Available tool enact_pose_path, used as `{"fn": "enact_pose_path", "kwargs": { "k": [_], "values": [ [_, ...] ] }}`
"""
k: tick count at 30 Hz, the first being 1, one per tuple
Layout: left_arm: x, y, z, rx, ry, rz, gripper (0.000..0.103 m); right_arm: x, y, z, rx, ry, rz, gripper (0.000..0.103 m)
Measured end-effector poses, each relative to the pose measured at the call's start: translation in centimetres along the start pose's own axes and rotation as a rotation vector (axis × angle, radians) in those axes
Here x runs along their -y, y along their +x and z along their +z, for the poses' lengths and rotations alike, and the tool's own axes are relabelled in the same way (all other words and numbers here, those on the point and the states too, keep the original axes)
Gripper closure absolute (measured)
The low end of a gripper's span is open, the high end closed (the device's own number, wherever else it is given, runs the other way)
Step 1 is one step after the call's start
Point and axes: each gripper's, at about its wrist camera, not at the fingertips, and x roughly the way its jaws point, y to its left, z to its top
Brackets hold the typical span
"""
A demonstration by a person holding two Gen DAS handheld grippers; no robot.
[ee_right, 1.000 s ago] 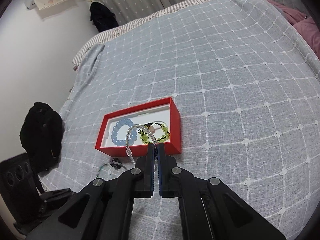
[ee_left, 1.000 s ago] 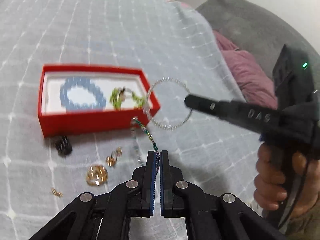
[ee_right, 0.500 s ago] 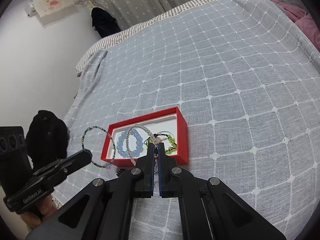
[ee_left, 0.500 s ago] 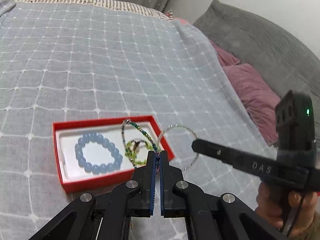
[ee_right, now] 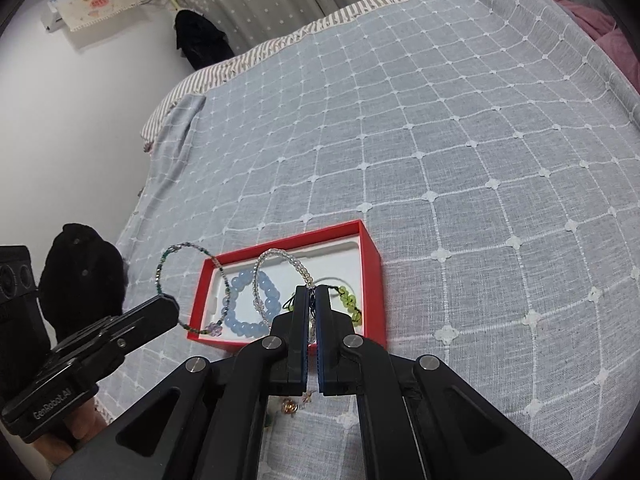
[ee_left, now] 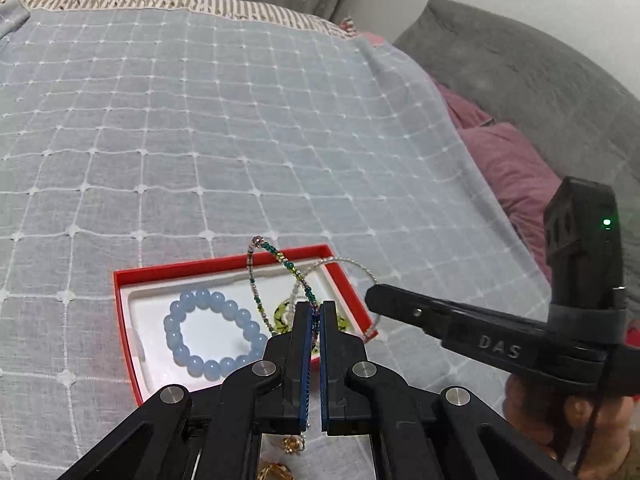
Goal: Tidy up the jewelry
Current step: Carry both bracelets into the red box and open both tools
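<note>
1. Count: two grippers, one red box (ee_right: 370,280), four bracelets. Two lie in the box: a blue bead bracelet (ee_right: 256,308) on the left, a green bead bracelet (ee_right: 348,304) on the right. Two are held in the air. Small gold pieces (ee_right: 290,406) lie on the bedspread (ee_right: 440,140) below the grippers; too hidden to count.
2. Left gripper (ee_left: 315,308): fingers pressed together, pinching the multicolour bead bracelet (ee_left: 280,258). The loop stands up from the fingertips, leaning left, over the box's far rim.
3. Right gripper (ee_right: 311,292): fingers pressed together on the clear bead bracelet (ee_right: 280,256). The loop rises up and left from the tips, above the blue bracelet.
4. Box sits just ahead of both grippers, long axis running left to right in both wrist views.
5. A hand (ee_left: 560,412) holds the right gripper's handle.
</note>
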Motion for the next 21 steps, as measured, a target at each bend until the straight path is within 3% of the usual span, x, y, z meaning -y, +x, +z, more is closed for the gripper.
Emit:
{"fn": "enact_pose_path", "kwargs": {
  "k": [7,14,21],
  "values": [
    [0.3,0.7,0.0,-0.007,0.012,0.003,0.103,-0.2,1.9,0.1,-0.037,-0.023,-0.029,0.1],
    [0.7,1.8,-0.2,-0.03,0.035,0.011,0.103,-0.6,1.8,0.1,-0.017,-0.079,-0.107,0.098],
    [1.5,3.1,-0.4,-0.055,0.08,0.026,0.103,-0.1,0.4,0.6,0.019,-0.068,-0.096,0.09]
  ]
}}
